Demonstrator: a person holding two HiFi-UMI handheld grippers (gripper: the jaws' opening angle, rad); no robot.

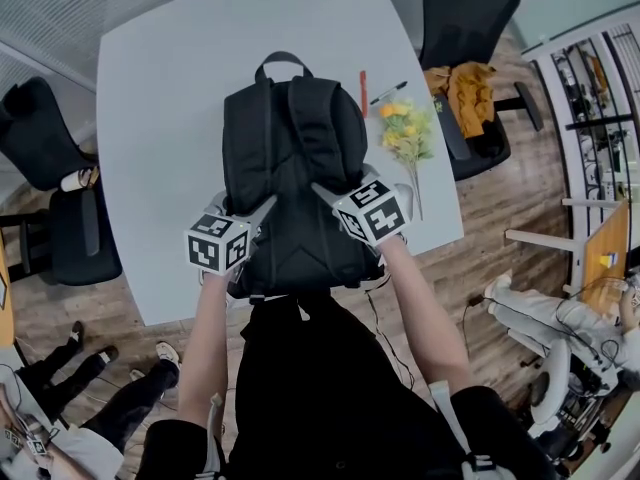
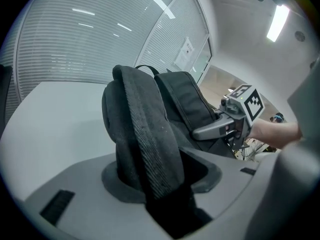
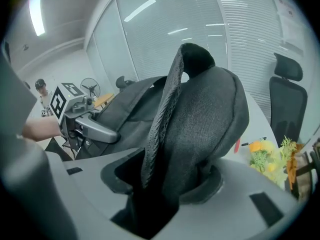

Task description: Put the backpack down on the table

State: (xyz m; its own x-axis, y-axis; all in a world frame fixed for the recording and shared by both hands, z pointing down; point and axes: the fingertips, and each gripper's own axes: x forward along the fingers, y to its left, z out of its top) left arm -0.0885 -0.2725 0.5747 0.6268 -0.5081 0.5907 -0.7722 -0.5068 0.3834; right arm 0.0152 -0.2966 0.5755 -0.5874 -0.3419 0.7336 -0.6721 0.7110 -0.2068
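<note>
Head view, backpack: the black backpack sits mid-frame with its back panel and straps facing up. It lies over the near edge of the white table, top handle toward the far side. Whether its base rests on the tabletop cannot be told.
Left gripper: the left gripper is at the bag's lower left. In the left gripper view its jaws are pinched on the left strap, which rises from between them.
Right gripper: the right gripper is at the bag's lower right. In the right gripper view its jaws are clamped on the right strap, whose padded fold fills the gap.
Table, right part: yellow flowers, a red pen and a black pen lie just beside the bag.
Chairs: a black chair at upper right holds an orange cloth. Another black chair stands at the left edge.
</note>
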